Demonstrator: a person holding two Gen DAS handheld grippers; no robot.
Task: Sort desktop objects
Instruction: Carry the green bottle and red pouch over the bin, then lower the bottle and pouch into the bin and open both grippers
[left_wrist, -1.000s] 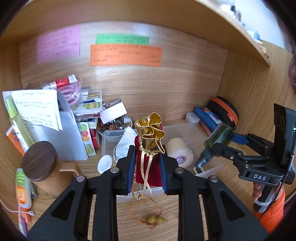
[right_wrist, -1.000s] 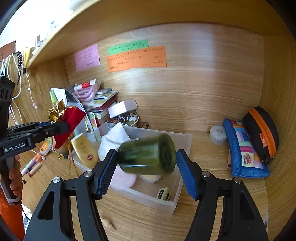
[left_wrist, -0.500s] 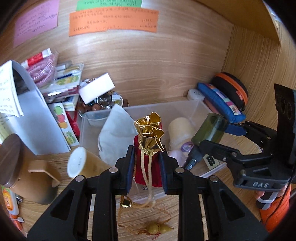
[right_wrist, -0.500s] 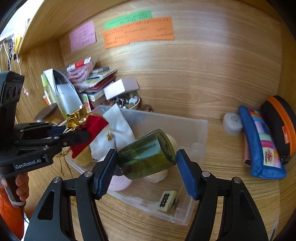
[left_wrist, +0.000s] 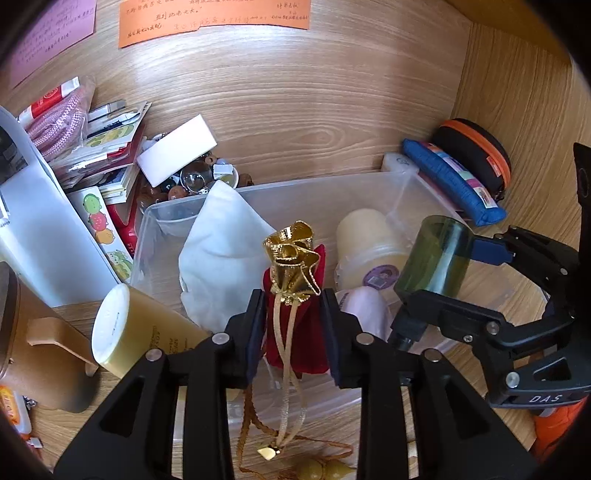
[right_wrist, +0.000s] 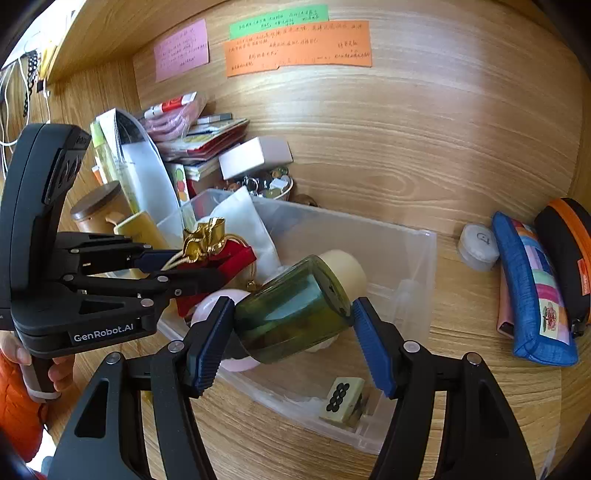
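A clear plastic bin (left_wrist: 314, 182) (right_wrist: 424, 236) lies on the wooden desk. Over its near left part my left gripper (left_wrist: 293, 325) (right_wrist: 207, 266) has a red velvet pouch (left_wrist: 295, 332) (right_wrist: 236, 258) with a gold ruffled top between its pads. Its jaws are opening, but the pads still touch the pouch. Gold cords hang from the pouch down to the desk. My right gripper (right_wrist: 291, 325) (left_wrist: 454, 273) is shut on a green glass bottle (right_wrist: 291, 314) (left_wrist: 436, 258). It holds the bottle tilted, low over the middle of the bin.
In the bin lie a white cloth bag (left_wrist: 221, 251), a cream jar (left_wrist: 369, 236), a pink thing and a mahjong tile (right_wrist: 341, 398). A yellow tube (left_wrist: 147, 332) leans at its left. Books and packets (left_wrist: 92, 140) crowd the left. To the right lie a blue pencil case (right_wrist: 532, 295) and a black case (right_wrist: 565, 251).
Both grippers have sunk and moved in over the bin, one carrying the pouch, the other the bottle. The left jaws stand a little wider apart than before.
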